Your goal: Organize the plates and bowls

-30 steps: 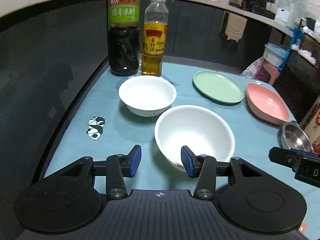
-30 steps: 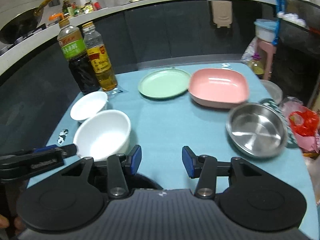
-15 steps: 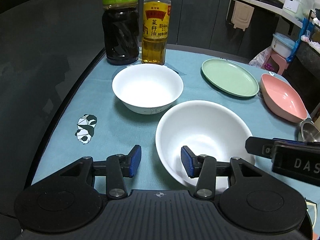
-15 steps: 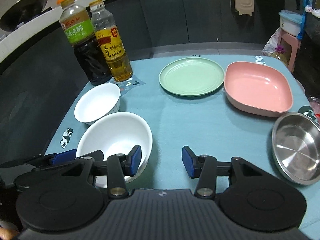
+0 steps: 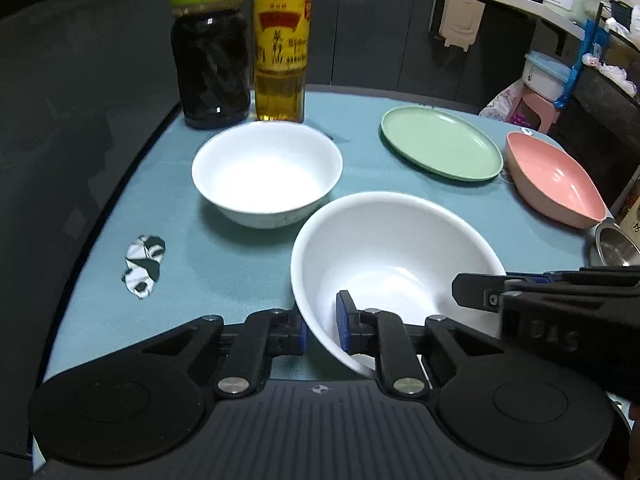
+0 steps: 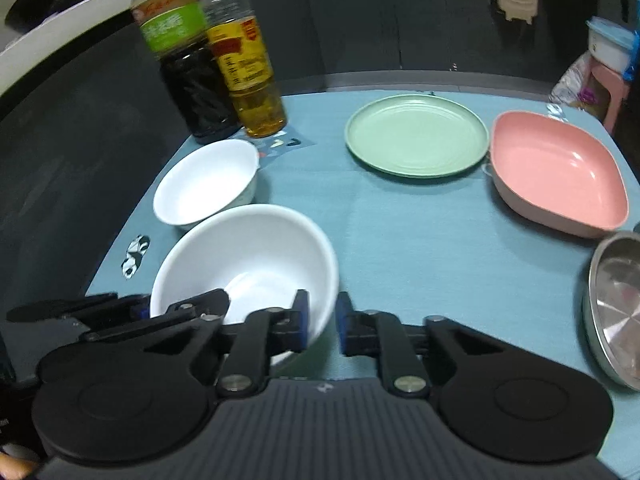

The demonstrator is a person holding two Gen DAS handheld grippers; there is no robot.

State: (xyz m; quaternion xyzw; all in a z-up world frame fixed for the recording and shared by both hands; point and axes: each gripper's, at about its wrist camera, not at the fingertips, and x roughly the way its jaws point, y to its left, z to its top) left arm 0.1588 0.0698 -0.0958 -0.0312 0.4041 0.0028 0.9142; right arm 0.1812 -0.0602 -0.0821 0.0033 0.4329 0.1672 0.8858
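Note:
A large white bowl (image 5: 396, 256) sits at the near edge of the blue table; it also shows in the right wrist view (image 6: 248, 256). My left gripper (image 5: 321, 326) is shut on its near-left rim, one finger inside and one outside. My right gripper (image 6: 322, 326) is shut on its right rim the same way. A smaller white bowl (image 5: 266, 170) stands behind it, also in the right wrist view (image 6: 206, 180). A green plate (image 6: 416, 134), a pink square dish (image 6: 556, 172) and a steel bowl (image 6: 618, 304) lie to the right.
A dark vinegar bottle (image 5: 208, 48) and a yellow oil bottle (image 5: 282, 48) stand at the back left, just behind the small bowl. A panda print (image 5: 144, 266) marks the cloth near the left table edge (image 5: 100, 216).
Both grippers moved forward and closed on the large white bowl's rim, left on the near-left side, right on the right side. The bowl appears slightly tilted now.

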